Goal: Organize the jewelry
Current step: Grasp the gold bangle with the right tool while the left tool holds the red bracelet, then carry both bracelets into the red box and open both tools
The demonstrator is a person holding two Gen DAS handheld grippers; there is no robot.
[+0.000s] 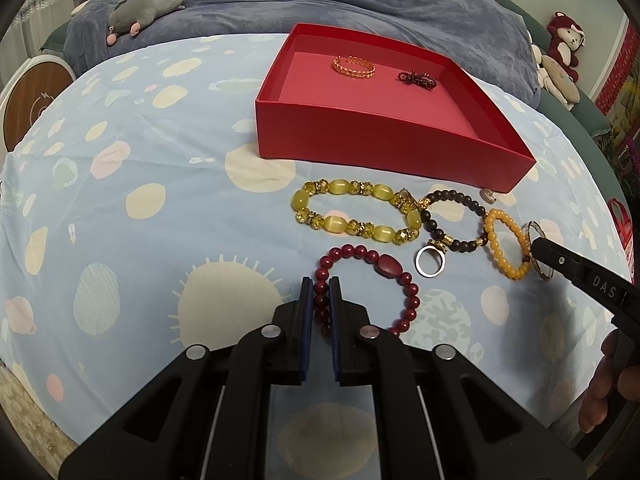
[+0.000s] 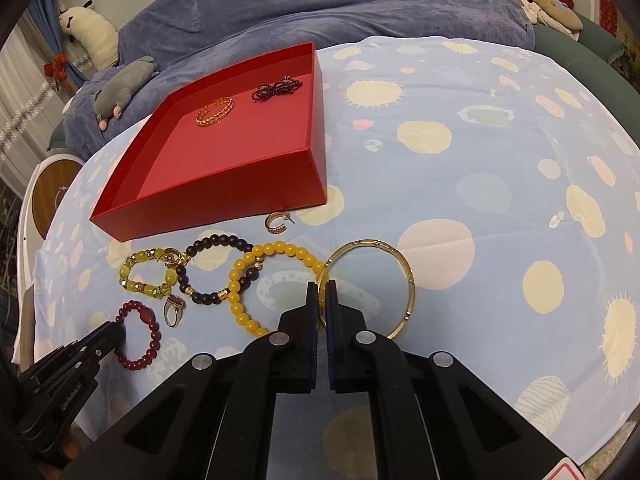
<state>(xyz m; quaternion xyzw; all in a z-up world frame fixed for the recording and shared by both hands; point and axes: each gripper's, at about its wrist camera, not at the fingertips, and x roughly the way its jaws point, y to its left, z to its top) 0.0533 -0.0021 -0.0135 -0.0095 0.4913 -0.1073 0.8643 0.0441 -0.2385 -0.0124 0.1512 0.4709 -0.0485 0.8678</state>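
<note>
Red box (image 1: 384, 152): set on the patterned sheet (image 1: 140, 208) of the bed, open on top; taken as landmark.
In the box: gold chain bracelet (image 1: 354, 67) and dark red beaded bow (image 1: 417, 79) are laid on its floor, near the far wall, apart from each other.
Near side of box: yellow bead bracelet (image 1: 356, 213), dark bead bracelet (image 1: 454, 218), orange bead bracelet (image 1: 505, 243) are laid in a row just in front of the near wall, neighbours touching or overlapping.
Ring (image 1: 430, 261): found a bit further from the box than the row, just beside the dark bead bracelet.
Earring (image 2: 277, 222): small gold hoop, seen right at the box's near wall.
Left hand-held gripper (image 1: 321, 296): closed tight on the dark red bead bracelet (image 1: 372, 292), beads pinched between the pads; further from the box than the row.
Right hand-held gripper (image 2: 321, 294): jaws nearly together, rim of the gold bangle (image 2: 370, 286) is clamped between them; bangle is resting on the sheet, off the box's near right corner.
Fingers (image 1: 612, 384): seen at the right gripper's handle.
</note>
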